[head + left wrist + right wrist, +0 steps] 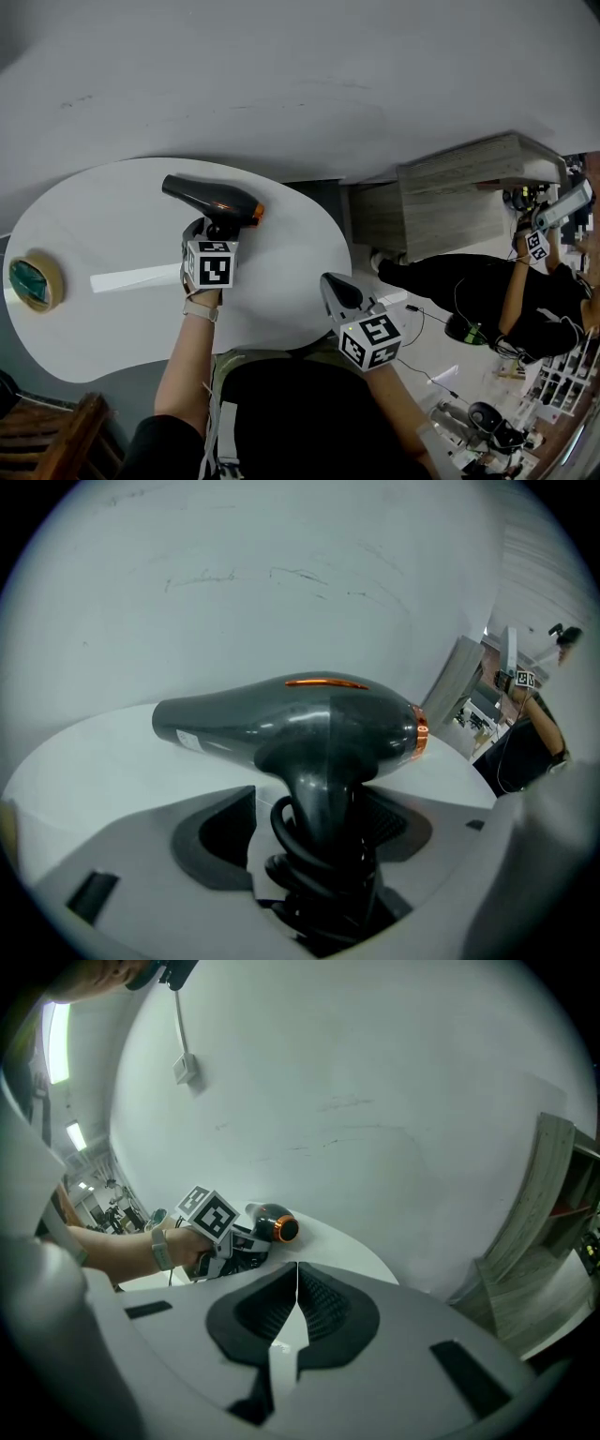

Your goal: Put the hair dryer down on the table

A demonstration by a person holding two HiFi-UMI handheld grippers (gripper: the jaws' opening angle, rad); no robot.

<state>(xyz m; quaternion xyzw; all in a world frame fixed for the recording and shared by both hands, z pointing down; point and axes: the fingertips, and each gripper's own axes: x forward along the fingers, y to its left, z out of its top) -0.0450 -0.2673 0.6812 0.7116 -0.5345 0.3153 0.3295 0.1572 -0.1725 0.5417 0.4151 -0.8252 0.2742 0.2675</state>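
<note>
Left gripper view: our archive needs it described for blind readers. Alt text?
A black hair dryer, cord coiled round its handle, sits between the left gripper's open jaws over a white table, a pale wall behind.

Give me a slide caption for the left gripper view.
Black hair dryer, cord wrapped round its handle, between the open jaws of the left gripper, white table behind.

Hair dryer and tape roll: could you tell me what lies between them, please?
Head view: bare table, crossed by a pale strip, perhaps a reflection, between hair dryer and tape roll.
</note>
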